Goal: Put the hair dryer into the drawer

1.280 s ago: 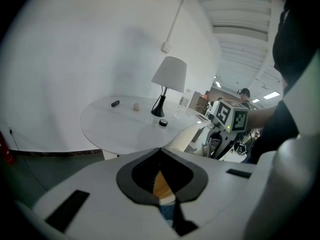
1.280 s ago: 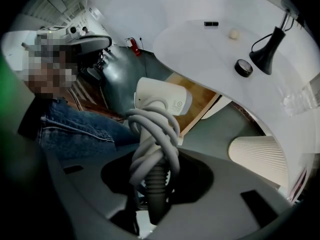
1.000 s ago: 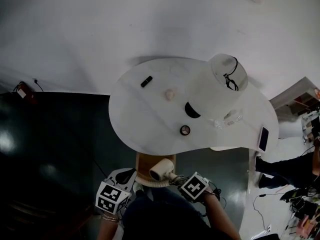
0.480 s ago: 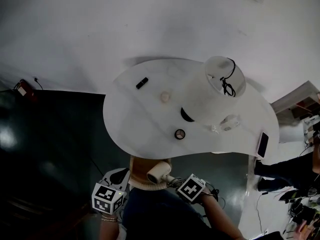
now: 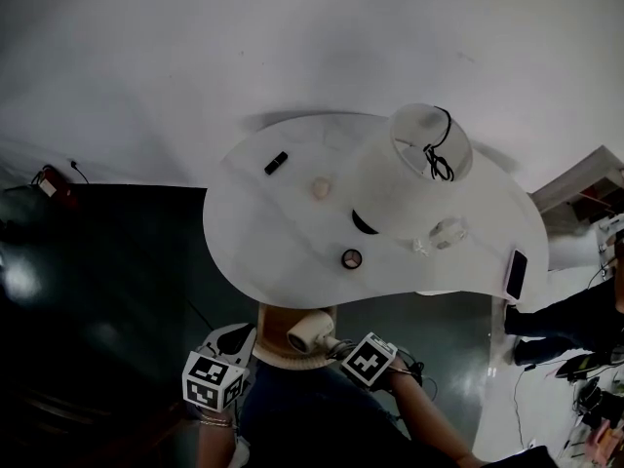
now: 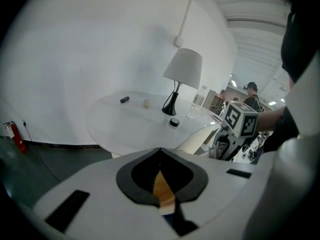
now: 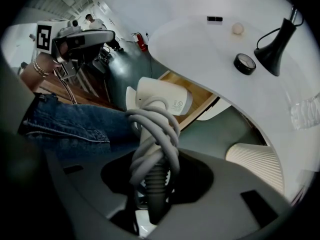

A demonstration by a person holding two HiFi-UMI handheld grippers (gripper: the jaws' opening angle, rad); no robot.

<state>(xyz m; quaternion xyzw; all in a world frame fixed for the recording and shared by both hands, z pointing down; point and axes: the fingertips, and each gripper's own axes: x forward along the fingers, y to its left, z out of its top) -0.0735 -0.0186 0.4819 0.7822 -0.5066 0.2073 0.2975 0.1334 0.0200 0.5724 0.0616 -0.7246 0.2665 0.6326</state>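
The white cord-wrapped hair dryer is clamped by the right tool over the open wooden drawer; the left tool is closed on nothing.

Through my feeds, the left gripper has a smooth white shell. Its jaw opening is lined with black pads that form a diamond-shaped recess. Flat black rectangular insets sit on the shell on either side. Its cube is white with black square markers on each face. The right gripper looks grey in its own view, with the same dark recess and black insets, and carries a matching cube. The person wears blue denim jeans with visible seam stitching, and a stack of thin gold-toned bangles behind the left gripper.
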